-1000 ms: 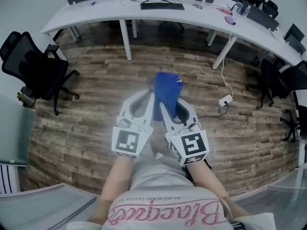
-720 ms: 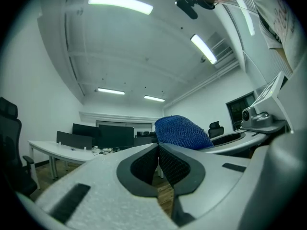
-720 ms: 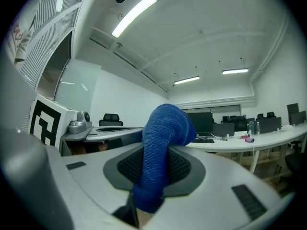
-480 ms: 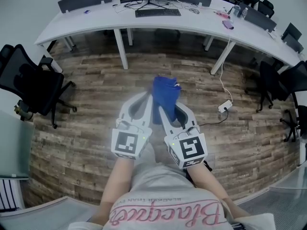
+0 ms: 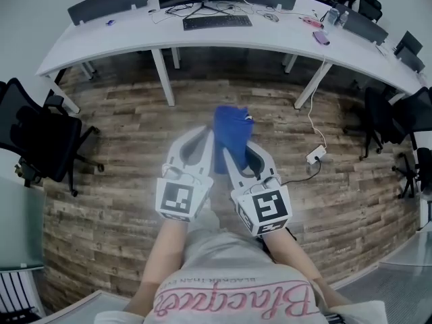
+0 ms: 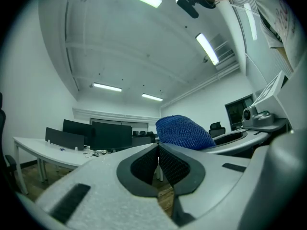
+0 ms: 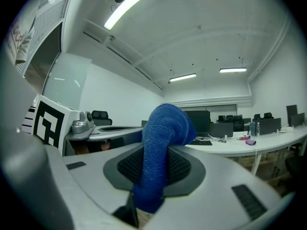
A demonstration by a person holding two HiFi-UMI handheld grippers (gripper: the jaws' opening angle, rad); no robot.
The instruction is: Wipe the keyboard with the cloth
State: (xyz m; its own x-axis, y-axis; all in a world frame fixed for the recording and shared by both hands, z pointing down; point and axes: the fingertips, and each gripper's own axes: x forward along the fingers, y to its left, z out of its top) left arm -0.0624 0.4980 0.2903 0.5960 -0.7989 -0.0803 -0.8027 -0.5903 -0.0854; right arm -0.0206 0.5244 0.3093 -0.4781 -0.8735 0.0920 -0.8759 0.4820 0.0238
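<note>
A blue cloth (image 5: 232, 133) is pinched in my right gripper (image 5: 233, 147), its top flopping forward past the jaws; the same cloth (image 7: 160, 143) fills the middle of the right gripper view. My left gripper (image 5: 209, 144) is held right beside it, shut with nothing between its pads, and the cloth (image 6: 184, 132) shows just past its right jaw. The black keyboard (image 5: 217, 22) lies far ahead on the long white desk (image 5: 121, 36), in front of a monitor. In the right gripper view the keyboard (image 7: 203, 142) is a small dark strip on the desk.
Wood-plank floor lies between me and the desk. A black office chair (image 5: 40, 137) stands at left, more chairs (image 5: 391, 113) at right. A white power strip (image 5: 315, 156) with its cable lies on the floor near a desk leg (image 5: 307, 86). Small items (image 5: 321, 36) sit on the desk's right part.
The desk and keyboard have slid a little lower and leftward in the head view, so I am nearer to them. Both grippers and the cloth keep the same pose.
</note>
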